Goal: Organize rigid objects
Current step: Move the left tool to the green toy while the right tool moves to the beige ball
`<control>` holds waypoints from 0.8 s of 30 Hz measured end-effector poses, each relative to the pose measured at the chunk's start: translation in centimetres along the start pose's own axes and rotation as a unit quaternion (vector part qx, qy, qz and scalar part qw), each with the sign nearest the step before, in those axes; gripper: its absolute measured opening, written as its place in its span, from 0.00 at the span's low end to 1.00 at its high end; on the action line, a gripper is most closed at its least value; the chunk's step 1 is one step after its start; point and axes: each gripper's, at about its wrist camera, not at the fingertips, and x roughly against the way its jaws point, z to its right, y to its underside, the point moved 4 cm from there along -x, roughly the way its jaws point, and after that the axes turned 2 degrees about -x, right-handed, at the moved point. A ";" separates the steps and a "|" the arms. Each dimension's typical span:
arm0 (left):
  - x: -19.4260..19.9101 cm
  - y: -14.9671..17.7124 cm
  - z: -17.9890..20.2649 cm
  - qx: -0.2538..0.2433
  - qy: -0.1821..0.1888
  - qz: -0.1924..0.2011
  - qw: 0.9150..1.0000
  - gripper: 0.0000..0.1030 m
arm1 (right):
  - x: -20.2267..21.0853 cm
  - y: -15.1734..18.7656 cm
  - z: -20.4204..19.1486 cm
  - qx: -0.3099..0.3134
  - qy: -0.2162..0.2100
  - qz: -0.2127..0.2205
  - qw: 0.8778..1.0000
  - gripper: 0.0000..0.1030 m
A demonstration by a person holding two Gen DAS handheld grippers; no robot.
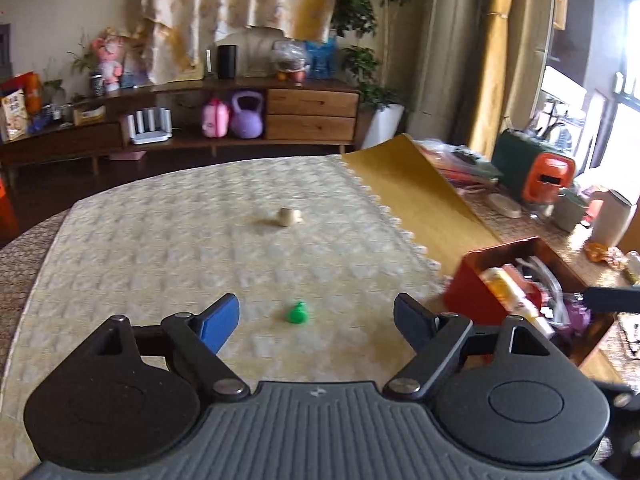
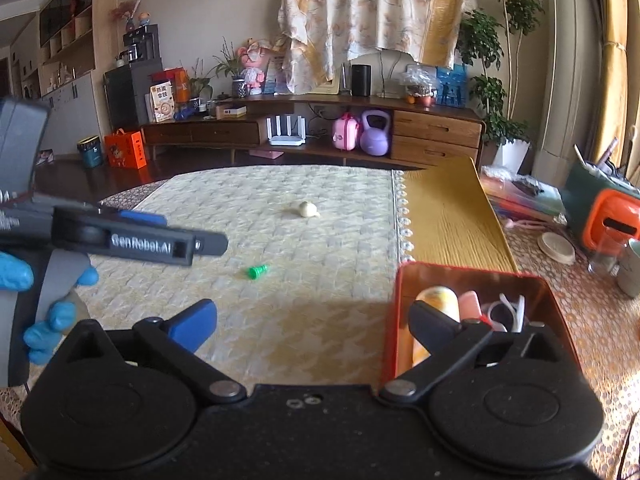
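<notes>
So, both sets of jaws spread wide, gripping nothing: left gripper (image 1: 316,312), right gripper (image 2: 312,320). Small green plastic piece (image 1: 297,313) lying on the cream quilted desk cover (image 1: 180,248), near centre. Little beige rounded object (image 1: 289,216) farther back. Red metal tin (image 2: 476,276) of odds and ends off right.

Purple kettlebell (image 2: 375,133) beside pink case (image 2: 345,131), white router (image 2: 286,130), black speaker (image 2: 361,80)
</notes>
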 end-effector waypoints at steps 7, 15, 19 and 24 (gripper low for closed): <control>-2.1 0.9 -1.8 0.023 -0.017 -0.009 1.000 0.82 | -2.7 -2.2 0.7 -0.006 0.002 -0.010 1.000 0.99; -4.3 0.7 -1.8 0.014 -0.018 -0.006 1.000 0.82 | -7.6 -5.1 0.8 -0.011 -0.020 -0.040 0.999 0.99; -5.6 0.8 -1.8 0.007 -0.028 -0.004 1.000 0.82 | -10.6 -6.8 0.7 0.000 -0.026 -0.052 0.998 0.99; -7.3 1.2 -1.9 -0.002 -0.029 -0.008 1.000 0.82 | -14.5 -8.7 0.7 0.004 -0.035 -0.066 0.997 0.99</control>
